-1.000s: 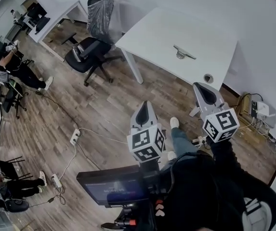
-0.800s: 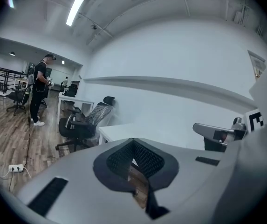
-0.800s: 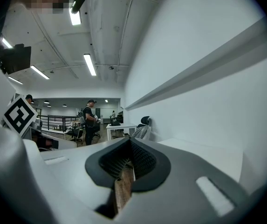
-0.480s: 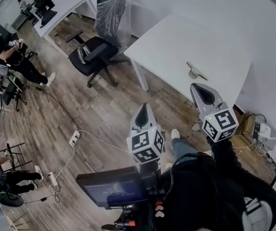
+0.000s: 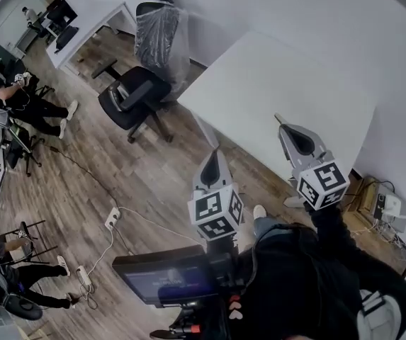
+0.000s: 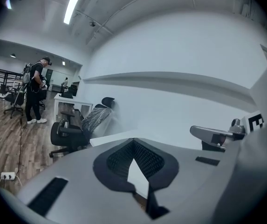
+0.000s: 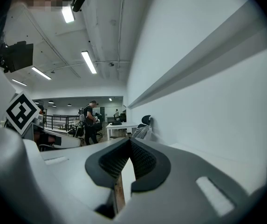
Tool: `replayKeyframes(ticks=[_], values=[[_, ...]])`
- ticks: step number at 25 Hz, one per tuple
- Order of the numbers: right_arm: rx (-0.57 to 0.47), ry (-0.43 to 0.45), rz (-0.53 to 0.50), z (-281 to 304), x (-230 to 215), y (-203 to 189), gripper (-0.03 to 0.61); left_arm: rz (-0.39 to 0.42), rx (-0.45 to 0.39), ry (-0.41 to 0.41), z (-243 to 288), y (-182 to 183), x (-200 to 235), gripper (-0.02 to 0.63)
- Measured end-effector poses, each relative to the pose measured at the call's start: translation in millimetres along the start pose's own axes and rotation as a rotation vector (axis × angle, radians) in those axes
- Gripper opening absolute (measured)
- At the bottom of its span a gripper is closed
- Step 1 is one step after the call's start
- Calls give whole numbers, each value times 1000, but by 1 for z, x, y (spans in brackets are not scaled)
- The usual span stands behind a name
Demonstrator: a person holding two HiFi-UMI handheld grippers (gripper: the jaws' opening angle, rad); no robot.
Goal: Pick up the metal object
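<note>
White table: left gripper and right gripper both clenched, empty, at its near edge, likely staged to reach the metal object, which can't be made out here.

table: white, smooth, matt | floor: wood planks | chair: back in clear plastic wrap

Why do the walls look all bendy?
Left gripper view: the wide lens bows the white wall, corners go black. Right gripper view: same bending, long ceiling strip lights glare. Head view: the white rectangular table curves too.
</note>
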State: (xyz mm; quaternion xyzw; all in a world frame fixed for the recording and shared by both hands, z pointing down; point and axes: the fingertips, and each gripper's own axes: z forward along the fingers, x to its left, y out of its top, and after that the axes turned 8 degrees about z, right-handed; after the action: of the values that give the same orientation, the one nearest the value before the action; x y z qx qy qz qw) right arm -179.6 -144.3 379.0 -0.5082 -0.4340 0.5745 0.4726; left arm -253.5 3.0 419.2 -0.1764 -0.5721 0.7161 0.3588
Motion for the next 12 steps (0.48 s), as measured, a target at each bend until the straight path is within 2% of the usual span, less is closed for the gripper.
replayKeyframes(ticks=[12], values=[[1, -70, 20, 40, -79, 9, 2, 19, 29, -64, 96, 17, -28, -11]])
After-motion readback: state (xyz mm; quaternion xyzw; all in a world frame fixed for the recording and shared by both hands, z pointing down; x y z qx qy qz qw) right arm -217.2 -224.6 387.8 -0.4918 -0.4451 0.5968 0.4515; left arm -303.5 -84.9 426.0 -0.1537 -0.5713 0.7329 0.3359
